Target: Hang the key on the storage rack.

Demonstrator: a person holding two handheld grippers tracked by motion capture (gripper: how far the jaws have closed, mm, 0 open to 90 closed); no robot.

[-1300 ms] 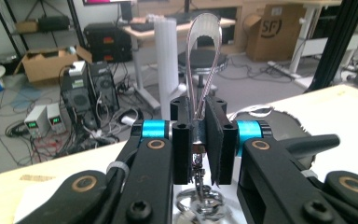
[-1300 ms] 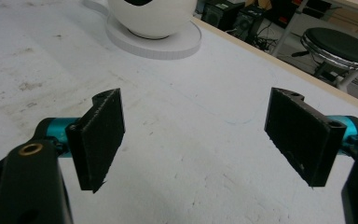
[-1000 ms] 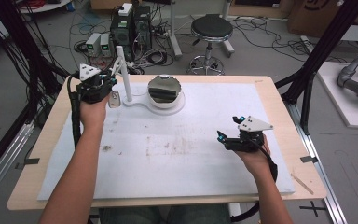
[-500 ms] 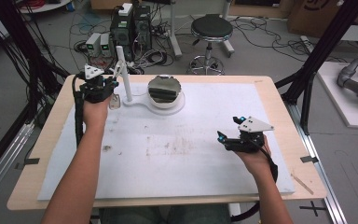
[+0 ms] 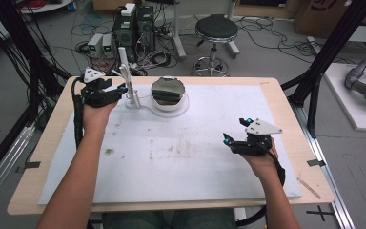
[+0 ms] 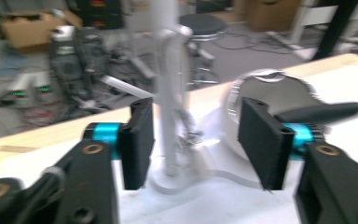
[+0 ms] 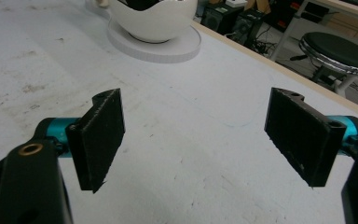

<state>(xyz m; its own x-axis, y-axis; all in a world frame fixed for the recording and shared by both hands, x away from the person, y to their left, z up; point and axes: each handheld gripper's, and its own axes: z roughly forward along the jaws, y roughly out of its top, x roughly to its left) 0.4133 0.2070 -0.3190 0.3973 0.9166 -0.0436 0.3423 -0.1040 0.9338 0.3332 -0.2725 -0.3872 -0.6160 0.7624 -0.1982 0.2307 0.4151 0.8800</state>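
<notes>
**Left gripper at the white post, right gripper idle over bare mat**

The left gripper [image 5: 119,90] sits at the far left of the table [image 5: 276,95], its jaws spread apart and unclamped. In the left gripper view the white upright post [image 6: 170,88] stands between the two pads, nearer the left one; whether that pad touches it cannot be told through the blur. The post rises from a flat white base [image 5: 164,106] that also carries a round white bowl [image 5: 168,91] with a shiny metal inside, just right of the post. A dark handle-like piece [image 6: 319,112] lies across the bowl's rim and crosses behind the left gripper's right pad.

The right gripper [image 5: 233,138] hovers over the stained white mat [image 5: 171,157] at the near right, well apart from the bowl and the post. Its jaws stand wide apart with bare mat between them; the bowl on its base [image 7: 154,21] shows far ahead in the right gripper view.

Beyond the table's far edge are a round black stool [image 5: 216,28], computer towers [image 5: 133,31] and loose cables on the floor. Black frame legs [image 5: 324,62] flank the table on both sides, and a grey robot arm [image 5: 364,86] lies on a white stand at the right.
</notes>
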